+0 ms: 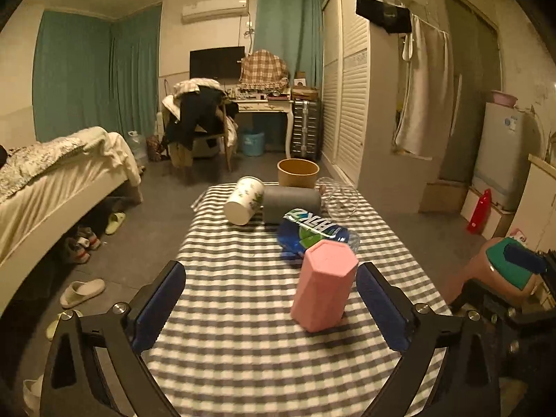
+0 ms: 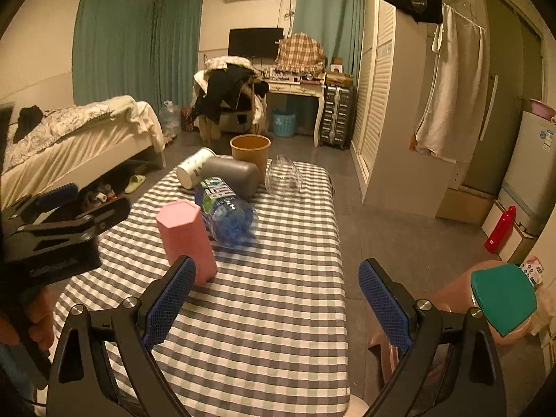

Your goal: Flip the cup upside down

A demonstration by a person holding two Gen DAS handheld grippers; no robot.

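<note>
Left wrist view first: we see our left gripper spread wide with nothing between its blue pads, hovering low over the near part of the checked tablecloth. The pink cup stands just ahead, closer to the right-hand finger than the left, with a small gap still showing on that side. It is a six-sided tumbler with its closed end on top, and it leans slightly in this fisheye picture.

From the right wrist camera, our right gripper is also fully open and grips nothing; it sits over the near right part of the table. The pink cup appears just beyond its left finger, partly hidden by that pad. At the left edge of this view we see the left gripper side-on, near the cup but apart from it.

Just beyond the cup lies a blue plastic bottle on its side, touching or nearly touching the cup; we cannot tell which. Farther back lie a grey cup and a floral white cup, both tipped over and side by side. A clear glass bowl rests to their right, and a tan paper bowl stands at the far edge.
</note>
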